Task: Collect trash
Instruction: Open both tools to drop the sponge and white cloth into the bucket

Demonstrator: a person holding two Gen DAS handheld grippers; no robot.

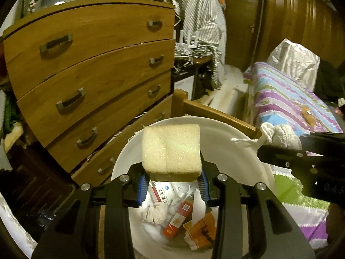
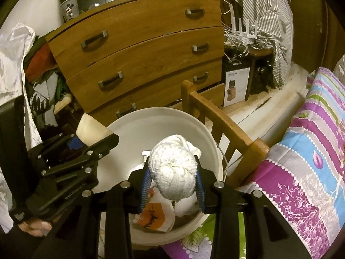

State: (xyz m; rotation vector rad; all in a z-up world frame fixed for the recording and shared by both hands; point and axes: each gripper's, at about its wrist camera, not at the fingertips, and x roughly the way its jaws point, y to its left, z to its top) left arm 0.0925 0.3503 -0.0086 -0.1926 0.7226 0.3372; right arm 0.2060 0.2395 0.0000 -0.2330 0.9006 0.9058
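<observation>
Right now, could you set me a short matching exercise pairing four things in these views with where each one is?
Things:
1. sponge
2. yarn ball
3. orange carton
4. Mickey cup

Places:
A. on top of the dresser
B. in the right hand-held gripper
C. lying inside the white bin
D. in the left hand-held gripper

Pairs: 1-D, 2-B, 3-C, 4-A
</observation>
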